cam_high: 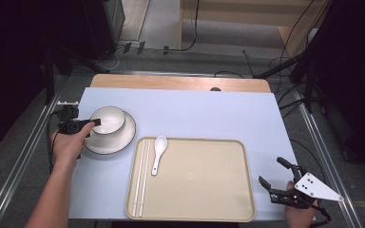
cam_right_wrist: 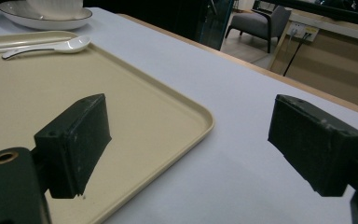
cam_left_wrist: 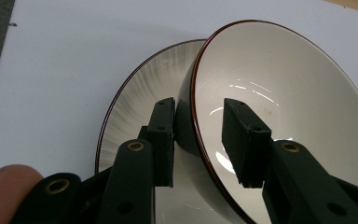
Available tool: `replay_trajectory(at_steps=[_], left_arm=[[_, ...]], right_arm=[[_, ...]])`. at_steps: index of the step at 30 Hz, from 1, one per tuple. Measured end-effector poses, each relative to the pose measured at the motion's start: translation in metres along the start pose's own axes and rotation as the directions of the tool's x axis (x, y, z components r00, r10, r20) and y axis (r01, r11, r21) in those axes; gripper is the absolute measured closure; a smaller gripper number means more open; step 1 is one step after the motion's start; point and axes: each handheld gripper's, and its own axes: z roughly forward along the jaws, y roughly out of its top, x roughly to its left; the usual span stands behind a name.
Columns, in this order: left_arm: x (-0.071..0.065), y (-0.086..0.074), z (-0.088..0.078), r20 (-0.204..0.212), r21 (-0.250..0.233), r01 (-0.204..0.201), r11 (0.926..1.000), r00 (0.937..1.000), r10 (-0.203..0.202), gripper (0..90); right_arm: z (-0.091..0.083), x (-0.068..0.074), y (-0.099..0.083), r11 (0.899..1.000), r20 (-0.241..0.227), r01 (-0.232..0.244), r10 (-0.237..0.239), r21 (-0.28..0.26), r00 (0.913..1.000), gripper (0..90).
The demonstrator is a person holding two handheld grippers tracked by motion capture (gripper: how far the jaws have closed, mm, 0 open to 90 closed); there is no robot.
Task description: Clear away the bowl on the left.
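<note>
bowl (cam_left_wrist: 279, 93) wall between left tool (cam_left_wrist: 198, 140) jaws, contact unclear

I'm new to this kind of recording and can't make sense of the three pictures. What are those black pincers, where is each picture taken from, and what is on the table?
There is no machine here: a person holds a hand-worked two-jaw gripper in each hand. The high view looks down on the table from above the person's side. The other two pictures come from small cameras riding on the grippers, looking along their own black jaws.

On the table lies a beige tray with a white spoon and a pair of chopsticks at its left. Beside the tray a white bowl stands on a plate.

The left gripper straddles the bowl's rim, one jaw outside against the wall, one inside with a gap, so it does not grip yet. The right gripper waits open near the tray's right corner, holding nothing.
</note>
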Motion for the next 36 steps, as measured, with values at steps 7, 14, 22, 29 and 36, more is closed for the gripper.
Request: replay_trajectory(at_steps=[7, 14, 22, 29, 36], left_arm=[[0.003, 0.001, 0.002, 0.003, 0.022, 0.039, 0.9990, 0.9992, -0.039, 68.4], [0.003, 0.001, 0.007, -0.006, 0.039, 0.049, 0.9980, 0.9988, -0.049, 70.9], [0.001, 0.000, 0.013, -0.029, 0.059, 0.053, 0.9969, 0.9983, -0.051, 74.1], [0.000, 0.001, 0.013, -0.041, 0.067, 0.055, 0.9962, 0.9978, -0.052, 76.8], [-0.001, 0.001, 0.013, -0.042, 0.073, 0.054, 0.9959, 0.9978, -0.051, 81.6]], right_arm=[[0.000, 0.000, 0.000, 1.000, 0.000, 0.000, 0.000, 0.000, 1.0000, 13.0], [0.000, 0.000, 0.000, 1.000, -0.001, -0.001, 0.001, 0.001, 1.0000, 13.0], [0.000, 0.000, 0.000, 1.000, -0.001, 0.001, -0.001, 0.002, 1.0000, 13.0], [0.000, 0.000, 0.000, 1.000, -0.001, 0.000, 0.000, 0.001, 1.0000, 13.0], [0.000, 0.000, 0.000, 1.000, -0.001, -0.001, 0.001, 0.001, 1.0000, 13.0]])
